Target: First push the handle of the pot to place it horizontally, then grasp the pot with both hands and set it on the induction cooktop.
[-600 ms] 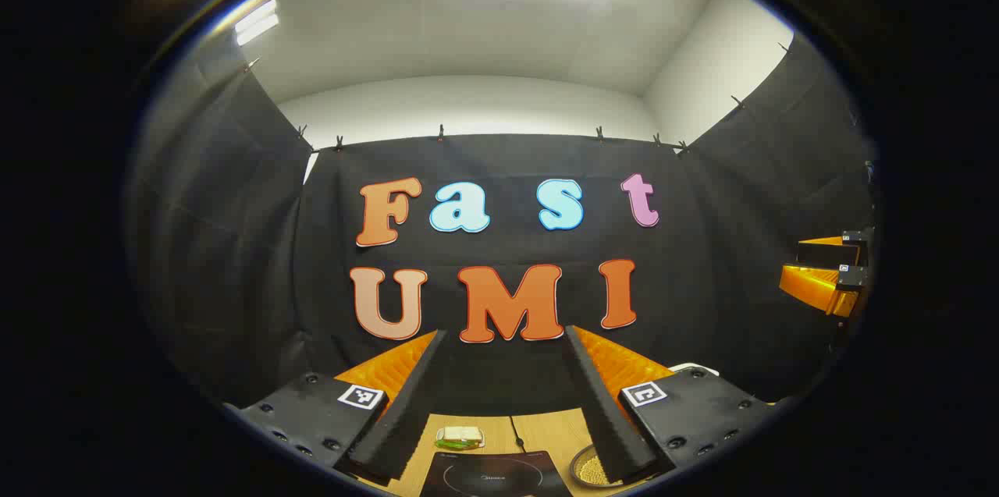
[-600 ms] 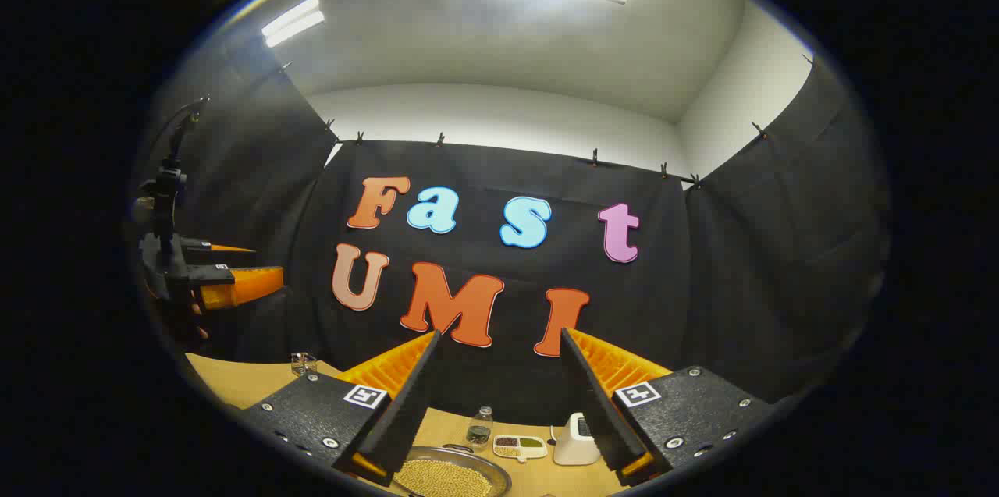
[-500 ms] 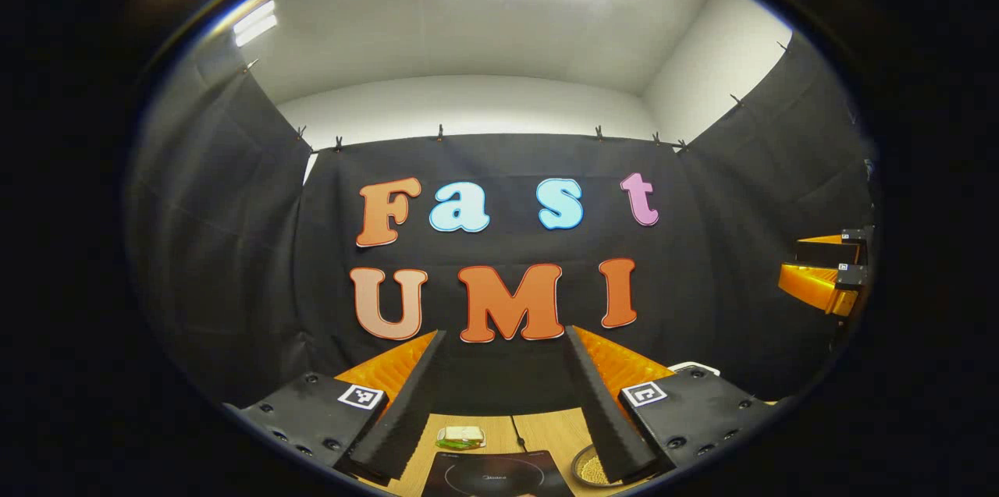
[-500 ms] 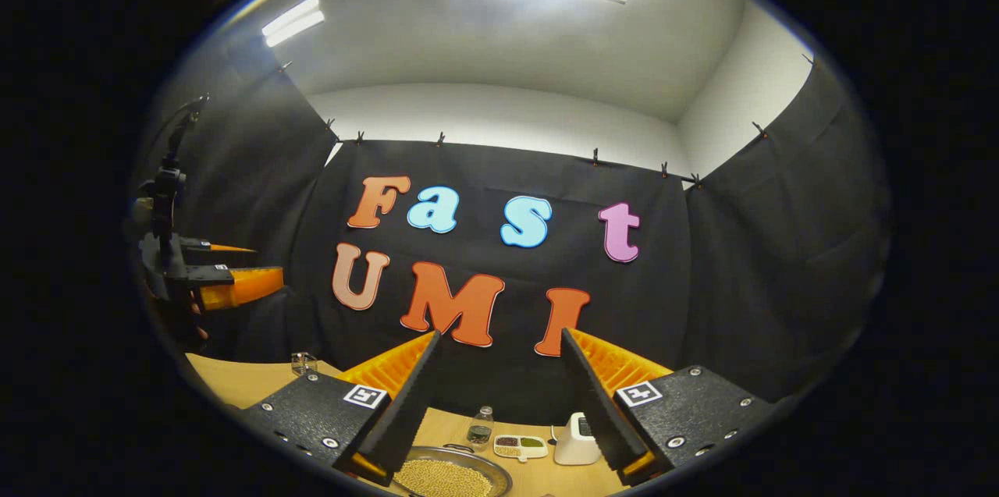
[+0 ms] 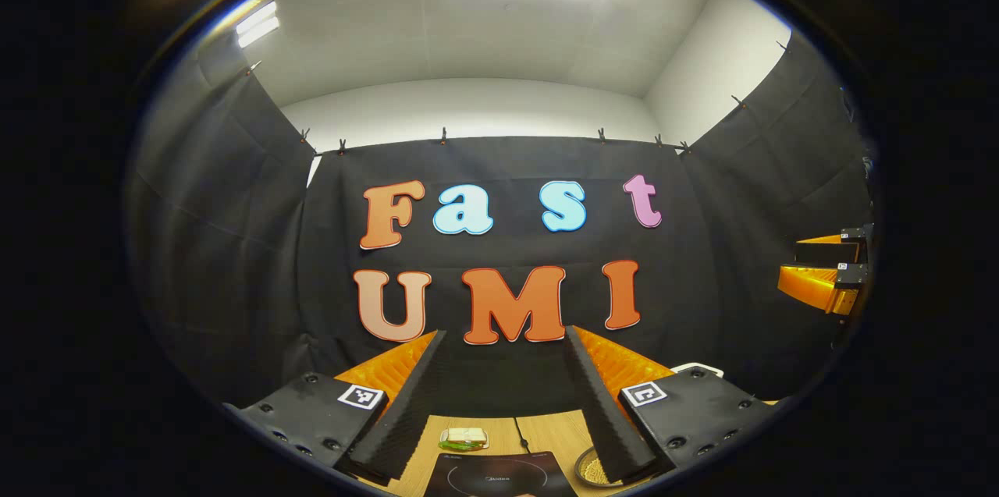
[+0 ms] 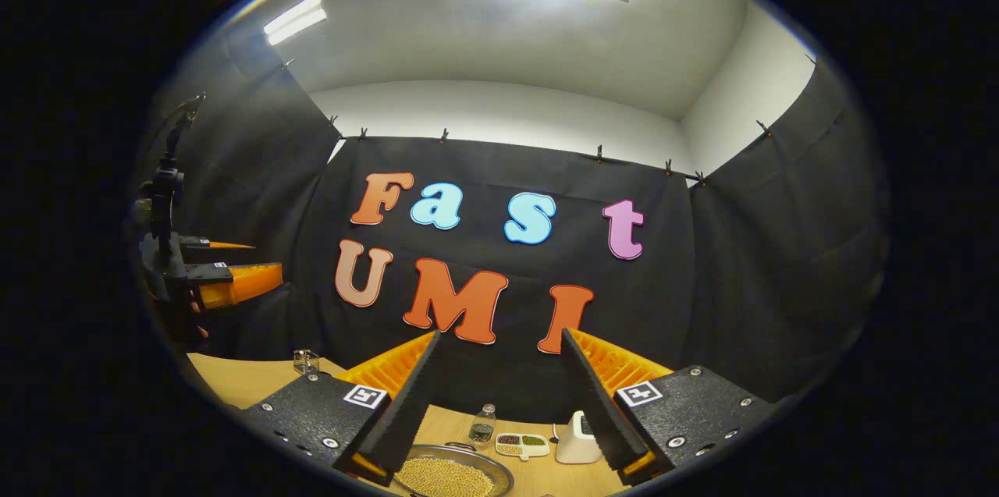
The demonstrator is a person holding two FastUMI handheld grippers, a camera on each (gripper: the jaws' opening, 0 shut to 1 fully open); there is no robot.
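The pot (image 6: 453, 473), a shallow metal pan full of pale beans, sits low on the wooden table (image 6: 234, 380), below my right gripper (image 6: 499, 345); its rim (image 5: 589, 470) peeks past a finger in the left gripper view. The black induction cooktop (image 5: 499, 477) lies at the bottom edge there, beneath my left gripper (image 5: 503, 341). Both grippers are held high above the table, open, with nothing between their fingers. The left gripper (image 6: 226, 278) appears far left in the right gripper view; the right gripper (image 5: 819, 278) appears far right in the left gripper view.
On the table behind the pot stand a small bottle (image 6: 483, 424), a divided dish of grains (image 6: 521, 445) and a white appliance (image 6: 577, 438). A small glass (image 6: 304, 361) stands far left. A white dish with greens (image 5: 463, 438) lies behind the cooktop.
Both views have shifted very slightly; the grippers have barely moved and stay open.
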